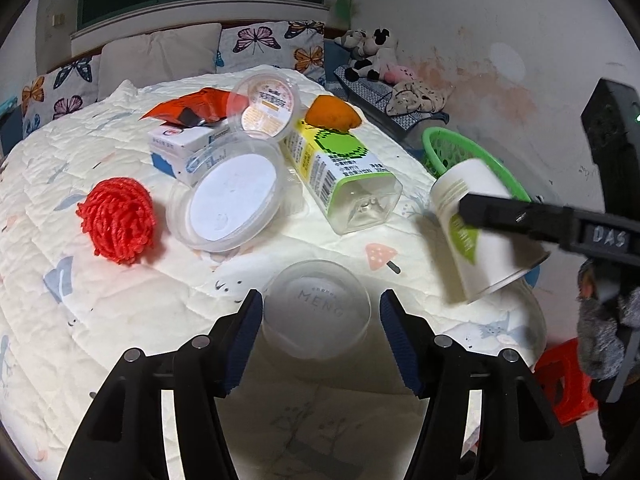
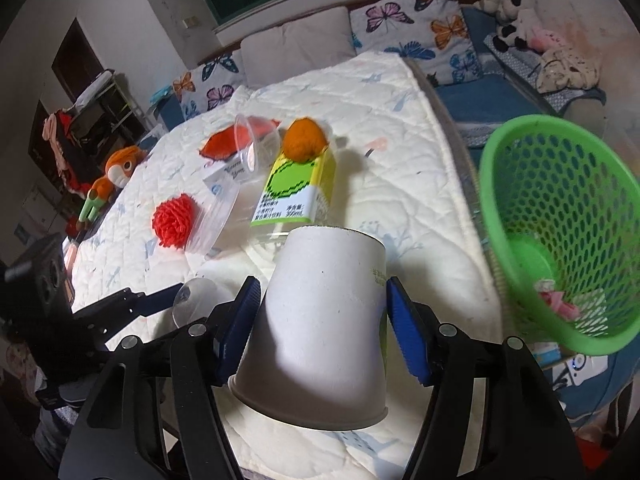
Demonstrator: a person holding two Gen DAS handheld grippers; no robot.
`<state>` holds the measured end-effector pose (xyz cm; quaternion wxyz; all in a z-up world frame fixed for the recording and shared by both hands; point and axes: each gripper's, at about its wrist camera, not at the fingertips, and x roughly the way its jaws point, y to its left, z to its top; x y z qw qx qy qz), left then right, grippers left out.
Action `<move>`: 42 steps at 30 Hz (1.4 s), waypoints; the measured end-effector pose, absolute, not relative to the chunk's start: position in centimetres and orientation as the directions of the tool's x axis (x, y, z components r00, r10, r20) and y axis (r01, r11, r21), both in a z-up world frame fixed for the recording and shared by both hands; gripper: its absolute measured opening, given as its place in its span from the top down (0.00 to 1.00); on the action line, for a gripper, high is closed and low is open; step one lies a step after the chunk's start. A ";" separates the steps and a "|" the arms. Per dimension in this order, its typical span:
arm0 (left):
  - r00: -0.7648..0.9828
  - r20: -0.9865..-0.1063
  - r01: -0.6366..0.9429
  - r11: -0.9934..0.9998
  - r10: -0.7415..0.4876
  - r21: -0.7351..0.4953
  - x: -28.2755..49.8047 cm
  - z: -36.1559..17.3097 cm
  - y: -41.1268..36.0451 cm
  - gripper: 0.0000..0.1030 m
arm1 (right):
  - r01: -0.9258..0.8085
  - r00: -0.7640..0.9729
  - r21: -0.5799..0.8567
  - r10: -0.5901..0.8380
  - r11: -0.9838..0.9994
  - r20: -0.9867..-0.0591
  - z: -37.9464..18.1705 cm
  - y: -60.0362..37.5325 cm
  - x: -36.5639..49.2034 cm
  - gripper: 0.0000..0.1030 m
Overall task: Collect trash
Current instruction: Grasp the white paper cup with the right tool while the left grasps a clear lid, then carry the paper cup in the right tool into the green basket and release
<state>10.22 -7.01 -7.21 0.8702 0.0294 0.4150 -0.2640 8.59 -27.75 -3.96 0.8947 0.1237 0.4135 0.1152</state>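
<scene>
The right gripper (image 2: 320,312) clenched a paper cup (image 2: 320,320) above the bed's (image 2: 400,128) right edge, near a green basket (image 2: 560,216). The left gripper (image 1: 320,312) stood released around a clear cup (image 1: 318,310).

Each black tool (image 1: 321,312) has blue ribbed pads (image 2: 404,320), silver screws and angular arms.

You've got a white paper cup (image 2: 320,316), green mesh basket (image 2: 560,232), red net ball (image 1: 118,220), blue-padded claws, butterfly-print pillows (image 1: 276,46).
</scene>
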 end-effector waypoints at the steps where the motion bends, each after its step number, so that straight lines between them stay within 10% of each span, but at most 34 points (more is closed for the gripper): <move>1: 0.520 -0.738 0.486 0.860 -0.430 -0.159 10.2 -7.2 -7.1 0.43 | -0.099 0.639 0.317 0.304 0.943 -0.707 -3.8 -28.1 8.4 0.38; 42: 0.517 -0.633 0.629 0.757 -0.576 -0.176 14.1 1.2 -17.7 0.48 | 0.282 0.715 0.230 -0.045 0.931 -0.697 -4.5 -45.8 10.0 0.38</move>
